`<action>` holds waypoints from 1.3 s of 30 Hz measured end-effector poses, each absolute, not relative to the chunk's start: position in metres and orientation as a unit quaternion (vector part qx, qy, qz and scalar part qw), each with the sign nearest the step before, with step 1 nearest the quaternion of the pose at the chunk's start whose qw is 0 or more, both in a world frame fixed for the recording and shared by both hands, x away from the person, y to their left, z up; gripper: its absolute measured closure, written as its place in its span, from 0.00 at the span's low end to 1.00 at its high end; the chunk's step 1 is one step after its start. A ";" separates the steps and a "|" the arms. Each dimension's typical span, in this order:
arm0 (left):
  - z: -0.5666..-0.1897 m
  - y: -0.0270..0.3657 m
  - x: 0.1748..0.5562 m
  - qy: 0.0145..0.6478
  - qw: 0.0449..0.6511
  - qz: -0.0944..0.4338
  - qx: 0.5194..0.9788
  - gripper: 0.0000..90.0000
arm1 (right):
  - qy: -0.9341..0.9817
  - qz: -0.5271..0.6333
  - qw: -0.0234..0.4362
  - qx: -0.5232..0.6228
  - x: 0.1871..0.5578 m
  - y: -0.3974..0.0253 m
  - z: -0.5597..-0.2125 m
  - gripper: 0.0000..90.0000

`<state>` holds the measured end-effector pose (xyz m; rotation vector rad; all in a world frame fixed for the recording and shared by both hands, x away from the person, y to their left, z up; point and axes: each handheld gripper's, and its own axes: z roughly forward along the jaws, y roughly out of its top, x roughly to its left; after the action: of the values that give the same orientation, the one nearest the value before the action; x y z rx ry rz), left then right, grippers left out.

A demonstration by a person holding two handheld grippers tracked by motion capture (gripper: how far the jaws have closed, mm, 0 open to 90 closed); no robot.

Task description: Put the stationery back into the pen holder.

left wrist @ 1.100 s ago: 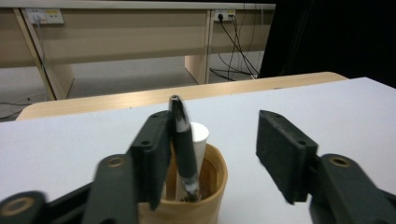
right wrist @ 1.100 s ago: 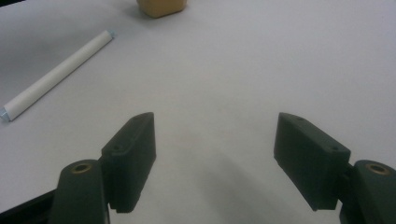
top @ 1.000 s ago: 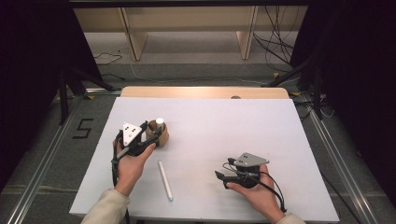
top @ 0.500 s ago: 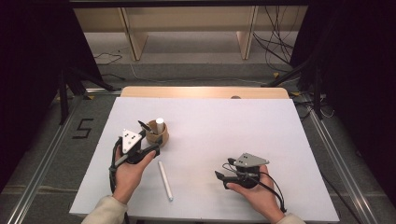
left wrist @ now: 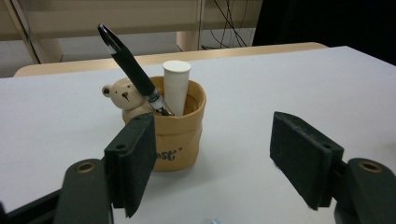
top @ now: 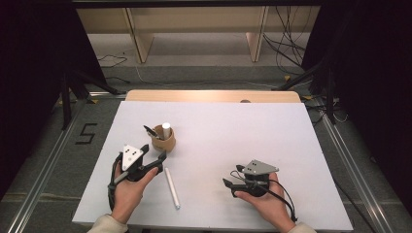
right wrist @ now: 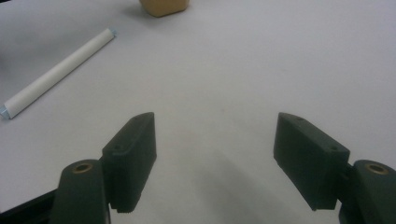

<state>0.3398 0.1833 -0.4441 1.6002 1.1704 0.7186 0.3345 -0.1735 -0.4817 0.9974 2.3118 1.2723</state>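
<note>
The left gripper [top: 154, 154] has drawn back from the cup [top: 163, 139] since a second ago and now sits just in front of it, jaws wide apart and empty. The cup holds one black pen [left wrist: 133, 72] and one white tube [left wrist: 176, 86]. A second white tube [top: 172, 188] lies flat nearby. The right gripper [top: 228, 187], seemingly resting well right of the cup, is also spread and empty.

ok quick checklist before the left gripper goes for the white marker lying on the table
1. Left gripper open: ok, jaws spread wide.
2. Left jaws empty: ok.
3. White marker free to pick: ok, it lies flat on the table, apart from the cup.
4. Cup upright: ok, holding a black pen and a white tube.
5. Right gripper out of the way: ok, open and off to the side.
6. Left jaws lined up on the marker: not ok, they face the cup.
</note>
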 end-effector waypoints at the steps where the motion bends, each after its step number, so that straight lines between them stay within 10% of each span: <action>1: -0.444 0.183 0.340 0.483 0.494 0.296 0.660 0.35 | 0.810 0.445 0.159 0.349 0.334 -0.174 -0.482 0.34; 39: -0.468 0.187 0.329 0.485 0.469 0.283 0.682 0.39 | 0.800 0.448 0.168 0.361 0.313 -0.139 -0.481 0.36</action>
<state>0.3288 0.1866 -0.4684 1.6719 1.1893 0.6930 0.3128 -0.1392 -0.4806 1.0270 2.2767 1.2759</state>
